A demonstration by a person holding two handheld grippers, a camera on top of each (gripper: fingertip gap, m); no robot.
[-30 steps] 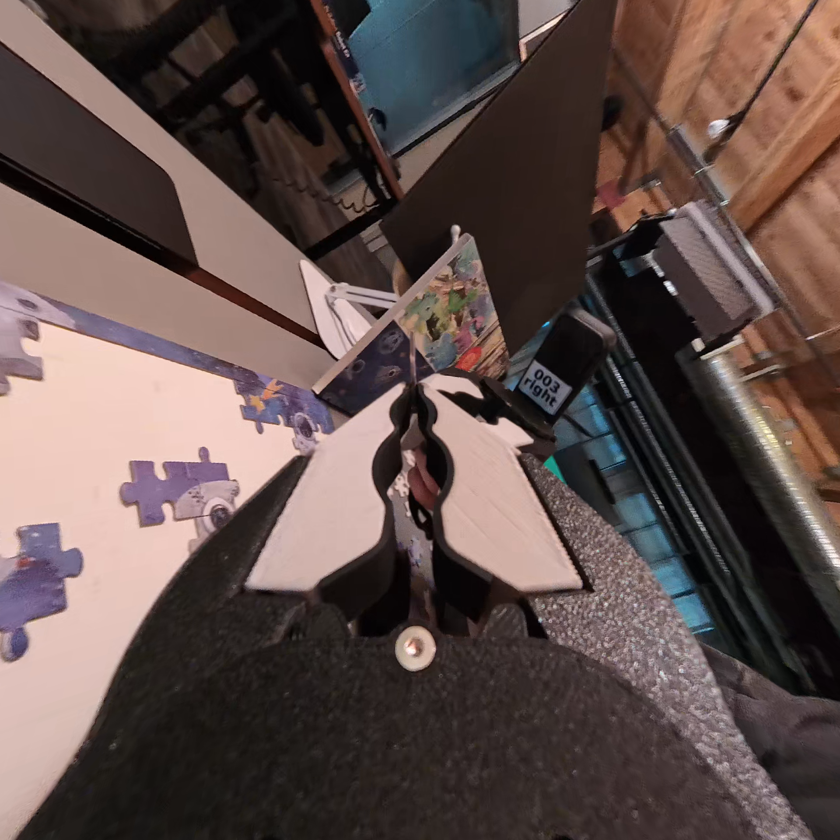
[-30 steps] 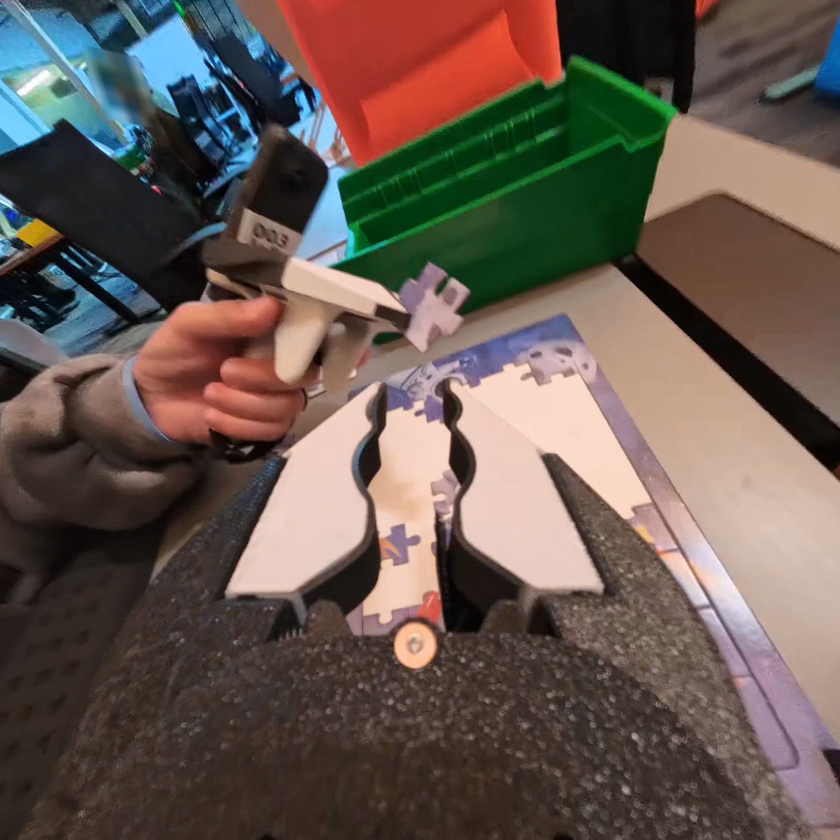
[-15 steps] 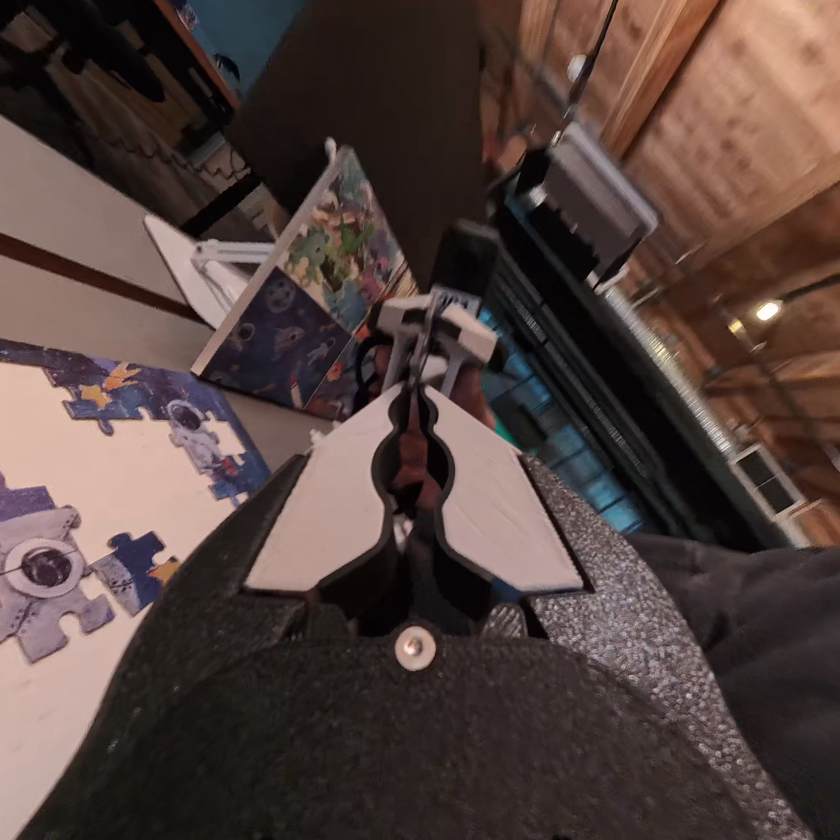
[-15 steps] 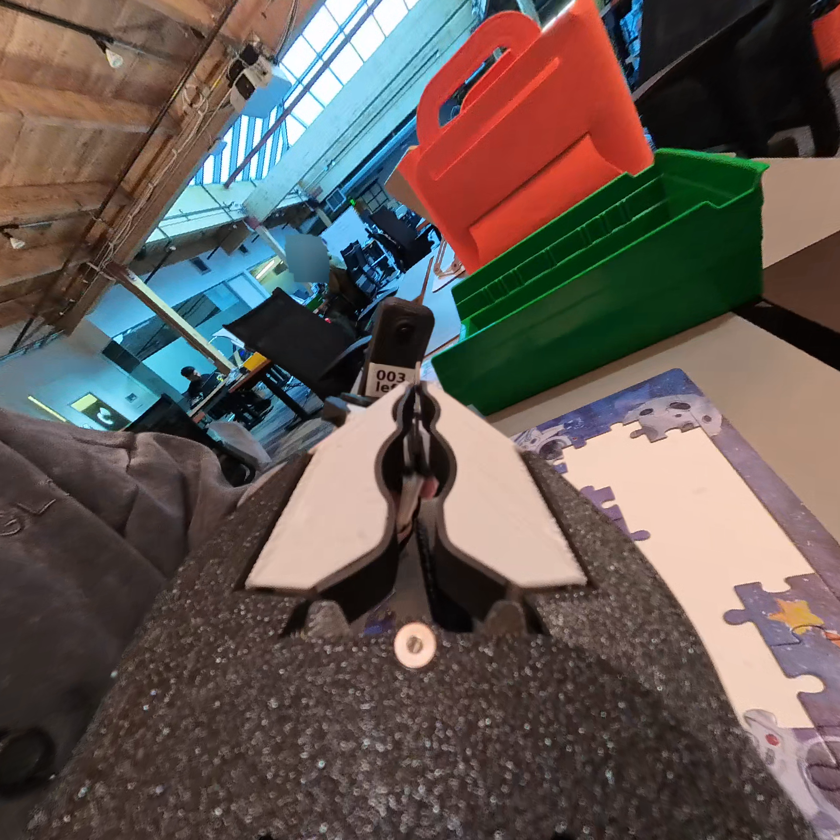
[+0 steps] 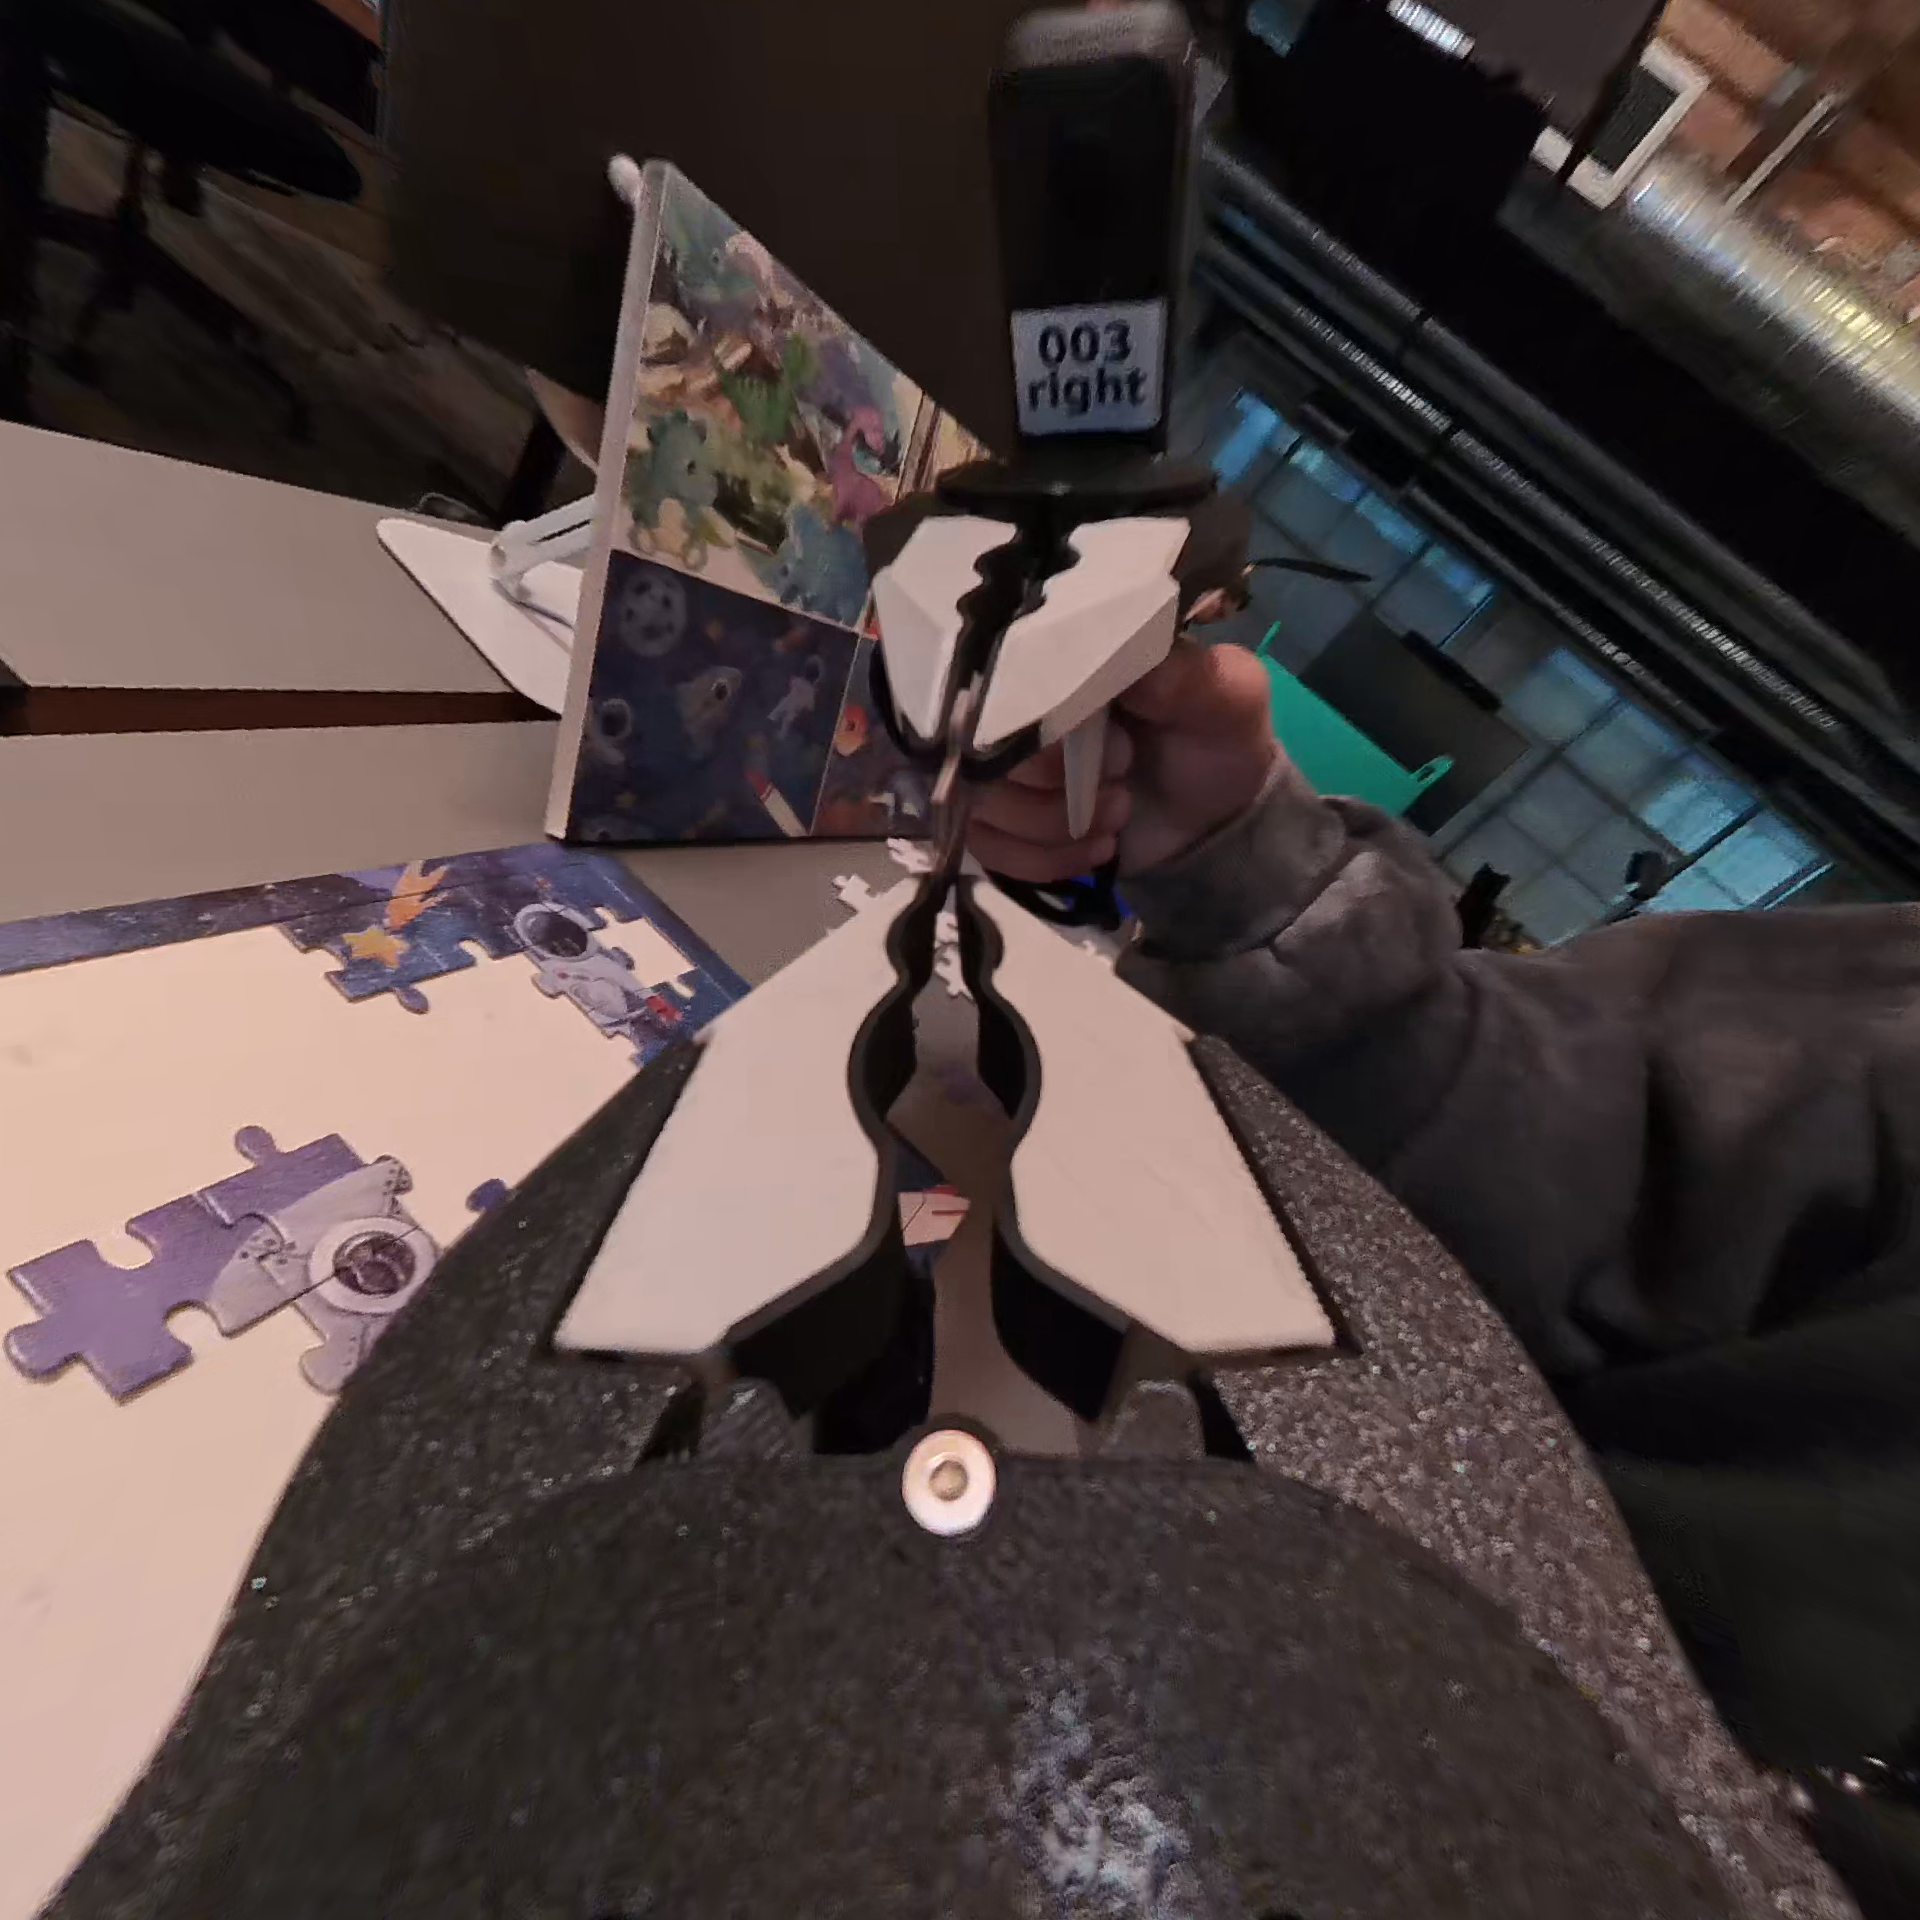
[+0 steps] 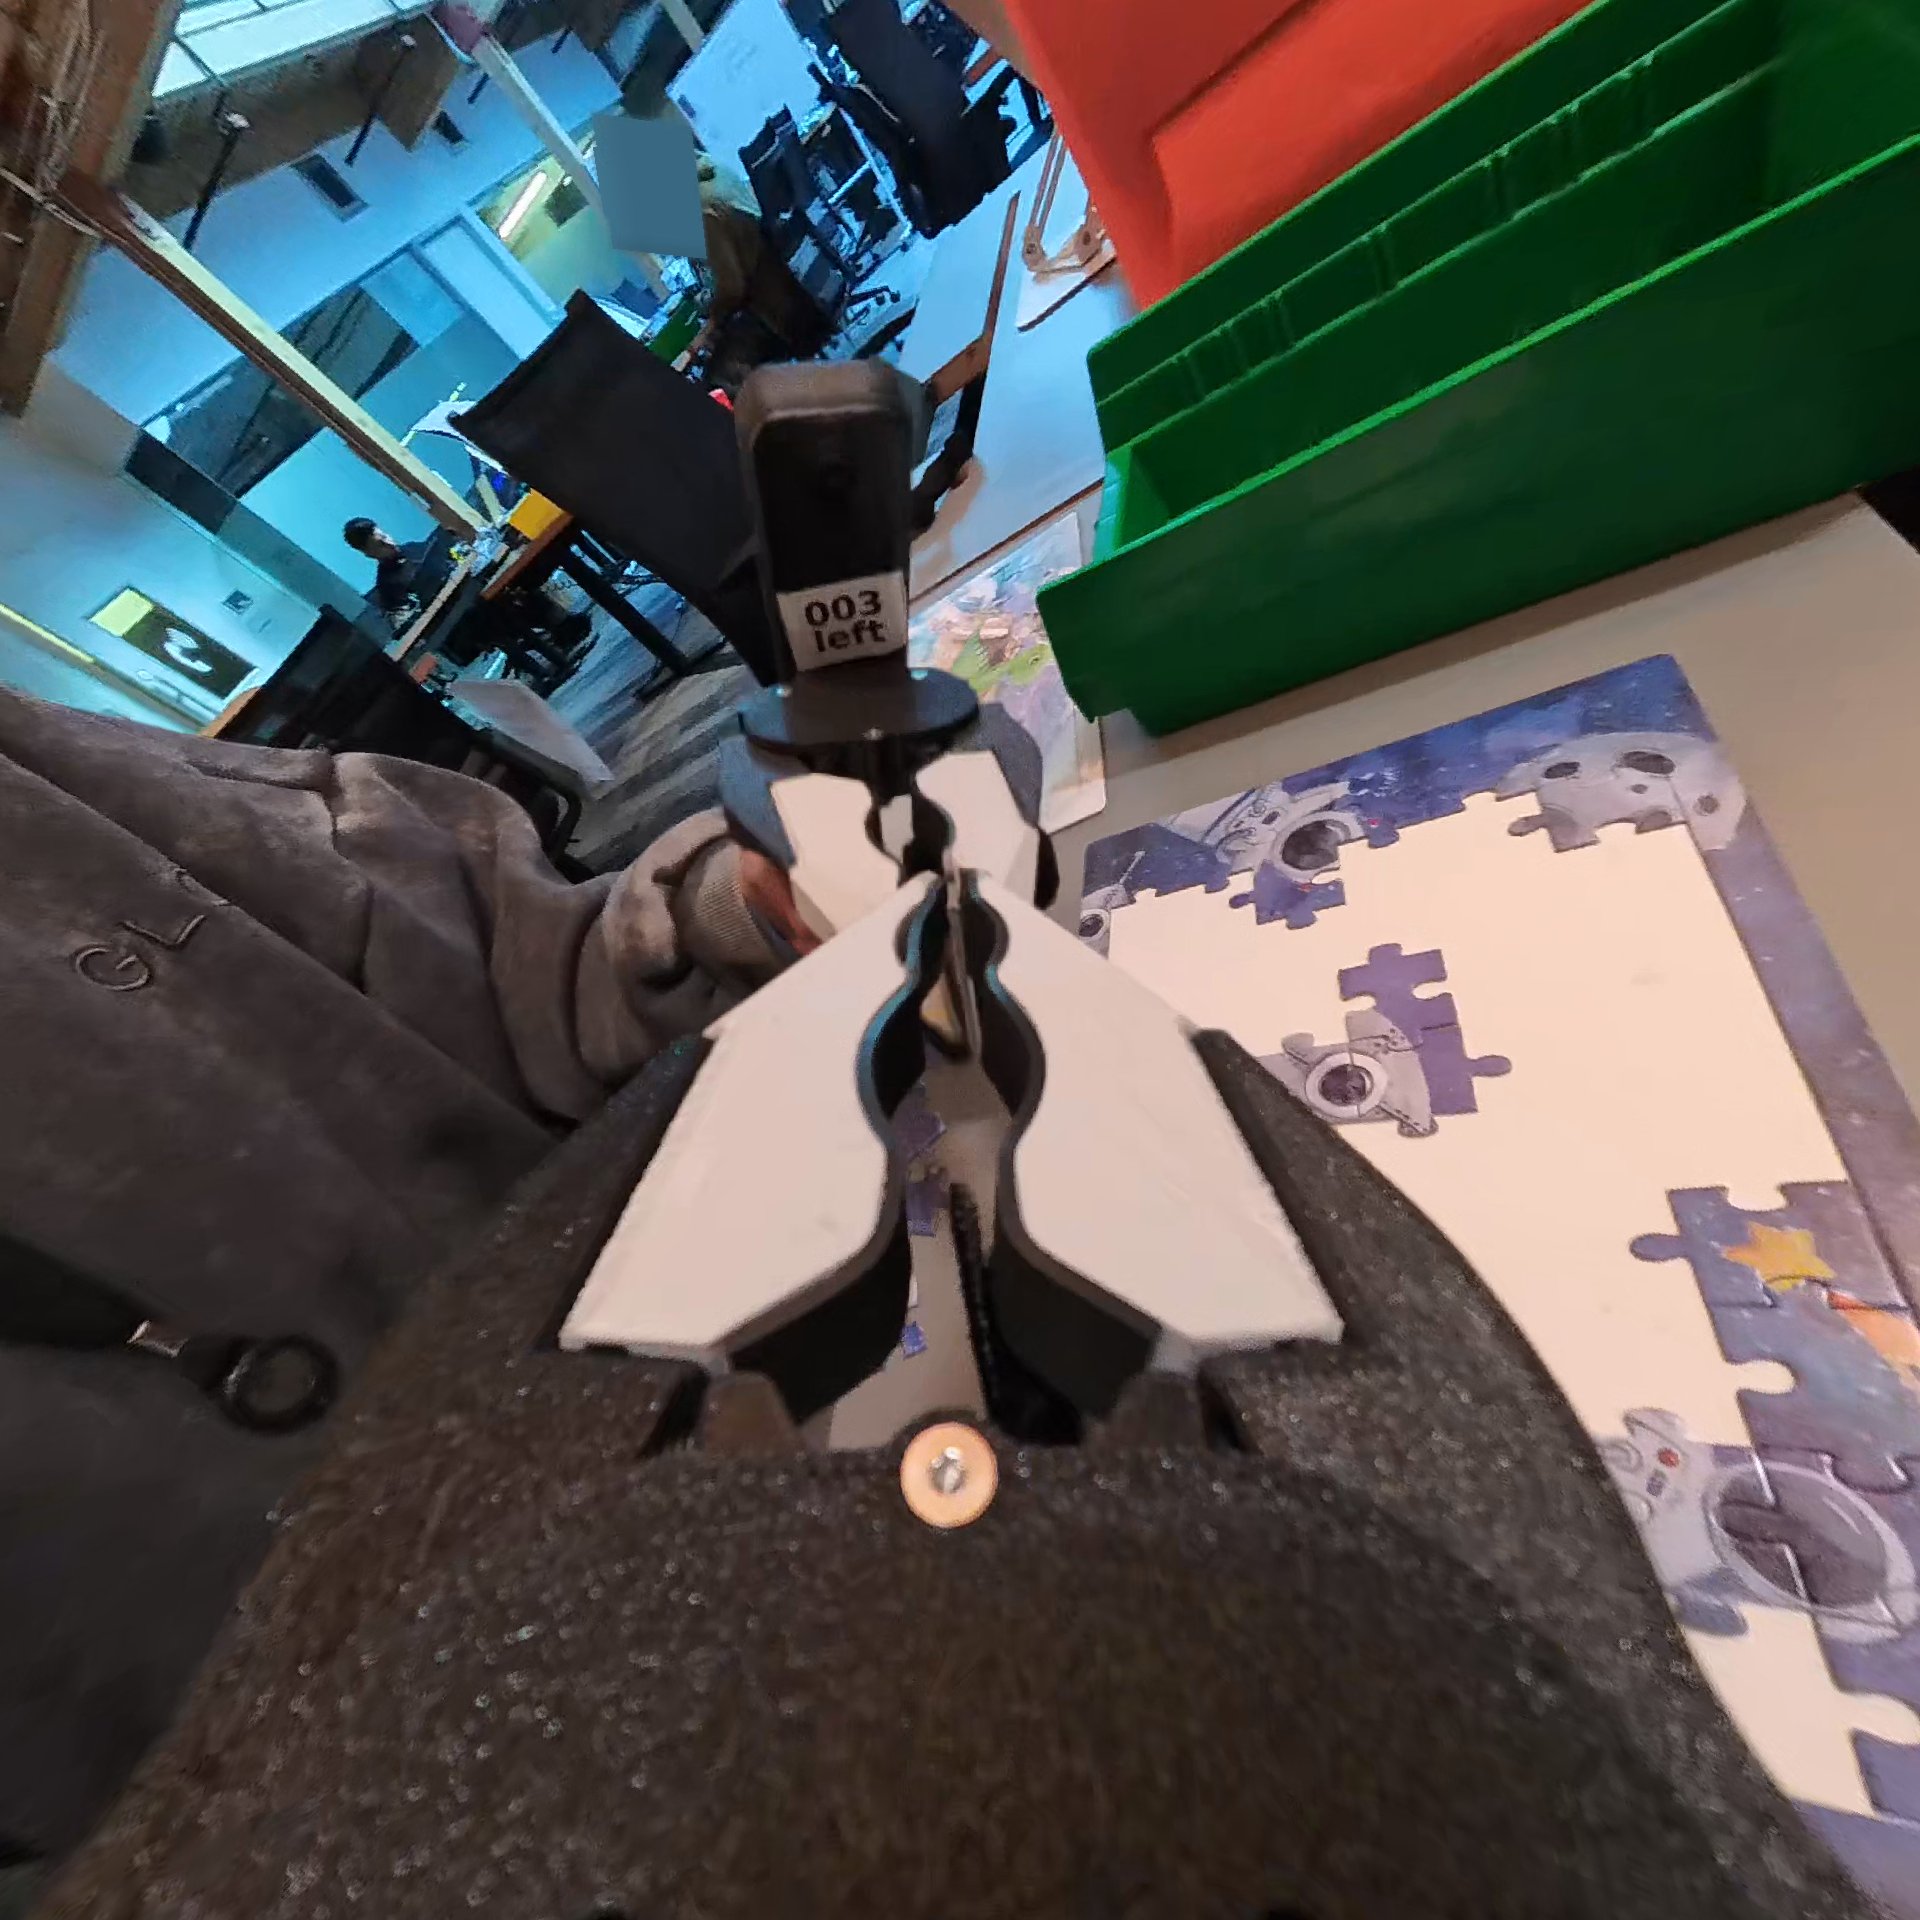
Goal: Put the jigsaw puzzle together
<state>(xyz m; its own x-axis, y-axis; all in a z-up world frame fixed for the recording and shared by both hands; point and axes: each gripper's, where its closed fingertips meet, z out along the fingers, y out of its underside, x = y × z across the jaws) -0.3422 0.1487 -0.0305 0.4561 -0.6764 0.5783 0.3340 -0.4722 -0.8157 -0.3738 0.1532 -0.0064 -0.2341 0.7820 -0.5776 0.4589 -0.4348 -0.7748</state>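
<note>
One jigsaw piece [image 5: 954,800] is seen edge-on, held in the air between both grippers, which face each other tip to tip. My left gripper [image 5: 940,899] is shut on its near edge; it also shows in the right wrist view [image 6: 914,847]. My right gripper [image 6: 951,883] is shut on the same piece [image 6: 951,1003]; it also shows in the left wrist view [image 5: 966,727]. Below lies the puzzle board [image 5: 156,1091] with a blue space border [image 6: 1766,935]. On it are an astronaut cluster [image 5: 582,956] and a joined spacecraft group [image 5: 260,1278], also seen in the right wrist view [image 6: 1382,1049].
The puzzle box [image 5: 727,623] stands upright behind the board. Stacked green bins [image 6: 1507,468] and an orange container [image 6: 1247,104] stand at the board's far end. Loose pale pieces [image 5: 862,888] lie by the box. A hand [image 5: 1174,748] and grey sleeves hold the grippers. Both grippers' tips are close together, under 4 cm apart.
A second ago only my left gripper held the piece and my right was open. The right gripper closed on it, and both grippers have lowered toward the board.
</note>
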